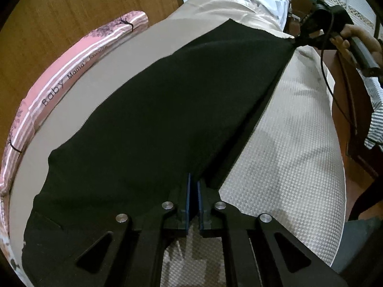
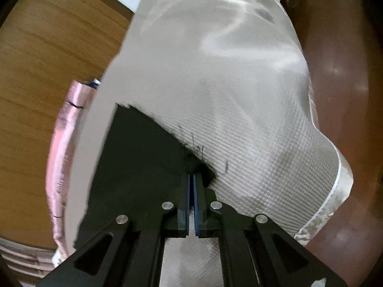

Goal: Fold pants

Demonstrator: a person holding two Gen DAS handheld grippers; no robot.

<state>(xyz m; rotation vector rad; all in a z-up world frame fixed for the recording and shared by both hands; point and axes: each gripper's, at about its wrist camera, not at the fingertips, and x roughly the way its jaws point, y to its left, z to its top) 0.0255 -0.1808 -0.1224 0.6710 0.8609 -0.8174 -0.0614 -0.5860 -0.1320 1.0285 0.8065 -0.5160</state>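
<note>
The black pants (image 1: 167, 110) are stretched over the beige textured cover (image 1: 282, 143), pink striped bumper (image 1: 59, 79) beyond their far edge. Left gripper (image 1: 193, 186) and right gripper (image 2: 192, 179) are each clamped on an edge. I'd guess uneven pulling could slip a corner and skew the fold.

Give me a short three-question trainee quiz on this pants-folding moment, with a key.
1. True or false: the left hand-held gripper is shut on the black pants.
2. What does the right hand-held gripper pinch? A) pink bumper B) black pants C) nothing
3. Fill in: the pants lie on a pale, textured ____.

Key: 1 true; 2 B; 3 cloth.
</note>
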